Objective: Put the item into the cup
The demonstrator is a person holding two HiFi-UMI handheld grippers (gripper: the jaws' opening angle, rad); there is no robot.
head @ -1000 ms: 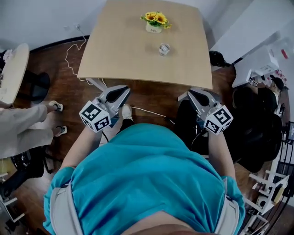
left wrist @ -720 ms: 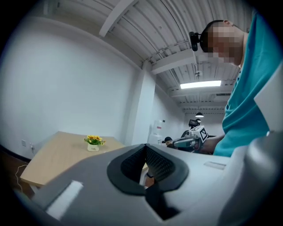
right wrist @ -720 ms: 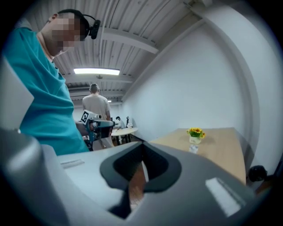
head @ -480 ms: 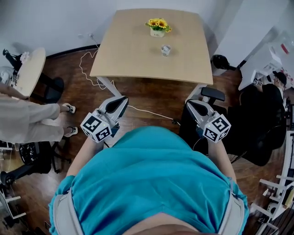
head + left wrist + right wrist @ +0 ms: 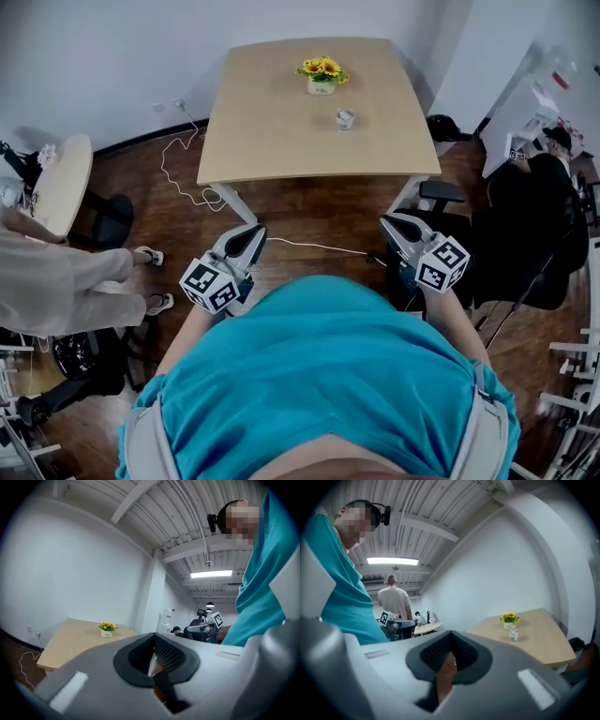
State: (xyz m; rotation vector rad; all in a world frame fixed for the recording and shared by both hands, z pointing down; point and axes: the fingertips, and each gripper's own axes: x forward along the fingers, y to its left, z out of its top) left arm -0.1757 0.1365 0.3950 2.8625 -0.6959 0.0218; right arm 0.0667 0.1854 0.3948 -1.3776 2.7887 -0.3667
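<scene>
Table (image 5: 281, 131): far side of the scene, well apart from the torso (image 5: 319, 375); close that standoff first and stop square to the near edge.
Left gripper (image 5: 255, 230): low and close to the torso on the left, jaws together, nothing between them; hold in reserve for steadying.
Right gripper (image 5: 386, 223): close to the torso on the right, jaws fully together, empty; part the jaws during the approach, not over the target.
Flower pot (image 5: 322, 77): far centre of the table; come in from the near side to avoid brushing it.
Cup (image 5: 345, 118): small, clear, upright, just nearer and right of the flower pot; probably light and easily tipped, so lower from directly above.
Item: not identifiable in any view; locate before committing to a grasp.
</scene>
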